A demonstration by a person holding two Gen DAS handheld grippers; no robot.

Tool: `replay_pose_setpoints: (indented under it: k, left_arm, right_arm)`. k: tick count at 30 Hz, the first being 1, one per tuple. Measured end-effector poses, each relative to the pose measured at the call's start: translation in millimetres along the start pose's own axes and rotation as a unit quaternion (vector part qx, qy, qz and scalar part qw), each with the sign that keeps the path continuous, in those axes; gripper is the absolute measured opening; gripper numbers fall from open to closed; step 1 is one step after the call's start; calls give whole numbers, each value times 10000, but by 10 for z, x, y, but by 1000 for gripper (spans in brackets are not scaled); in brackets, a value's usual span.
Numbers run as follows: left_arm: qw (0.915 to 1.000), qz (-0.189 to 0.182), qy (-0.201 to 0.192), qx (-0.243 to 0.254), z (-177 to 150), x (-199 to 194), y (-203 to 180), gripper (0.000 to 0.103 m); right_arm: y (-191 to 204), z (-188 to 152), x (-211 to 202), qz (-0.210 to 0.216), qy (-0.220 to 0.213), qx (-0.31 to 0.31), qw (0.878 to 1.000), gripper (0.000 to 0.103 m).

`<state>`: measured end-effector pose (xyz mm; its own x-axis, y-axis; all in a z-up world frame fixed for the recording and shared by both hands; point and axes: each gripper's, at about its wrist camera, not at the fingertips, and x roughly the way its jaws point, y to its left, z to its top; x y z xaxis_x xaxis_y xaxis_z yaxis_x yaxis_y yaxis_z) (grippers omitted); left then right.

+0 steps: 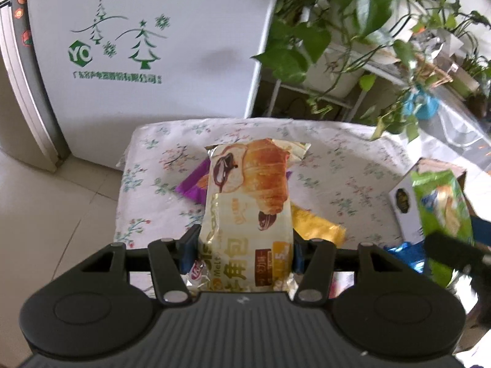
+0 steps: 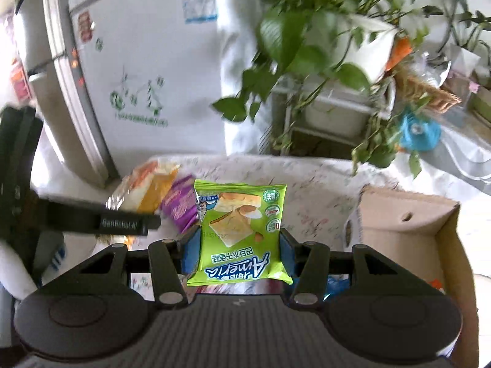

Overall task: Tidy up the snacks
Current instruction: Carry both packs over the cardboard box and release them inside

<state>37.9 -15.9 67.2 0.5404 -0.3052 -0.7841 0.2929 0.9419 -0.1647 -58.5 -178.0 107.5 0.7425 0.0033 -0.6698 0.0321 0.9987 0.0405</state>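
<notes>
My left gripper (image 1: pixel 244 245) is shut on a cream croissant packet (image 1: pixel 248 202), held lengthwise above the table. Under it lie a purple packet (image 1: pixel 191 188) and a yellow packet (image 1: pixel 316 225) on the floral tablecloth (image 1: pixel 337 159). My right gripper (image 2: pixel 239 248) is shut on a green cake packet (image 2: pixel 242 230), lifted over the table. That green packet (image 1: pixel 442 211) also shows at the right edge of the left wrist view. The croissant packet (image 2: pixel 138 190) and purple packet (image 2: pixel 181 205) appear blurred at the left in the right wrist view.
An open cardboard box (image 2: pixel 408 236) stands at the table's right side. A white fridge (image 1: pixel 147 46) rises behind the table. Potted plants (image 1: pixel 343 24) on a metal rack stand at the back right. Tiled floor (image 1: pixel 46 214) lies to the left.
</notes>
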Motion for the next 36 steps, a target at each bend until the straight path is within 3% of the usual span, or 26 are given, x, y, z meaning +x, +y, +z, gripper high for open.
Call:
replay_pose_setpoints:
  k: [8,20,36]
  left_arm:
    - [9995,-275,-170,70,60,-91,-317,55]
    - [9956,-804,-260,414,4,-137,-927,55]
    - [9770,-1865,-133,1029,-306,-105,-1759,55]
  right_arm:
    - [-394,136,-187,-75,-299,431,9986,59]
    - [-1111,21,-321,-297,-286,1600,9863,59]
    - [-1839,-243,-497,-754,-219,2738,9586,59]
